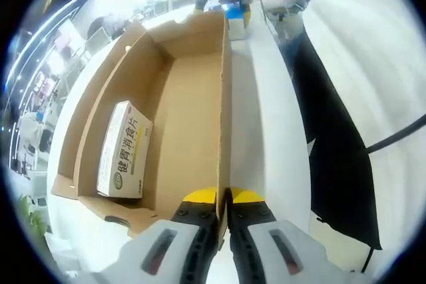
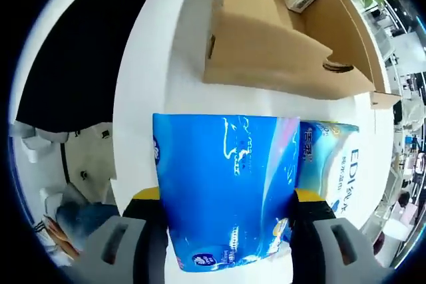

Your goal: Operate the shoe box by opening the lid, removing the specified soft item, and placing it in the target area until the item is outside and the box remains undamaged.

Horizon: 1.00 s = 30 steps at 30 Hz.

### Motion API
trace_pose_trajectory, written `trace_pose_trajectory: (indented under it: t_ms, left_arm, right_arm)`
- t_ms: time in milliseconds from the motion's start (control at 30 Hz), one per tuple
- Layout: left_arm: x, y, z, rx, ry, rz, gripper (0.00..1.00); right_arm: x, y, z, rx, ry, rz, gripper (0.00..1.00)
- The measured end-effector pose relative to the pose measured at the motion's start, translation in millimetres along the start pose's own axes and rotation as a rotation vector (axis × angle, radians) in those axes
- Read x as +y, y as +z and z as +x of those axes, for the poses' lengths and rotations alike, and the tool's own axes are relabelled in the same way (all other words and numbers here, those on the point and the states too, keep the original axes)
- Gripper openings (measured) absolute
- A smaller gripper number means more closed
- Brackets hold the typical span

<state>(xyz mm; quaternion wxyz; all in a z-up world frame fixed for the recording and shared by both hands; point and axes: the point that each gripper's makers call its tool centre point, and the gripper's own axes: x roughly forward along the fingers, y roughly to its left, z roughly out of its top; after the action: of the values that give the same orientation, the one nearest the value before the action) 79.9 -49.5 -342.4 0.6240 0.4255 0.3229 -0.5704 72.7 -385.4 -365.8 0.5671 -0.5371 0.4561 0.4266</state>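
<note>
Two grippers busy: left gripper [image 1: 223, 214] pinches the shoe box [image 1: 193, 91] wall, likely steadying it; small carton [image 1: 124, 149] lies inside. Right gripper [image 2: 226, 214] clamps the blue tissue pack [image 2: 223, 184], outside the box over the white table [image 2: 173, 91], ready for placing.

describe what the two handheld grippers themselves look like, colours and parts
The left gripper has black jaws with yellow pads at the tips, mounted on pale grey bodies that each carry a dark slot with a small red mark. The right gripper looks the same: grey bodies with dark slots, black jaw sections and yellow patches near the tips. No cables or sleeves can be seen.
</note>
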Motion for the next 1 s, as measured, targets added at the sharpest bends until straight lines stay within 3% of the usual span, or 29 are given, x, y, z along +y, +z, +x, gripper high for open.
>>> trace_pose_trajectory:
  t_ms: [300, 667, 1000]
  left_arm:
    - [0.2, -0.1, -0.2, -0.002, 0.008, 0.001, 0.03]
    - [-0.1, -0.4, 0.1, -0.002, 0.007, 0.002, 0.03]
    - [-0.2, 0.3, -0.2, -0.004, 0.006, 0.003, 0.03]
  right_arm:
    - [-2.3, -1.6, -5.1, -0.008, -0.084, -0.014, 0.71]
    - [-6.7, -4.6, -3.8, 0.003, -0.113, -0.003, 0.72]
    - [-7.5, -6.4, -29.3, -0.023, -0.172, 0.016, 0.71]
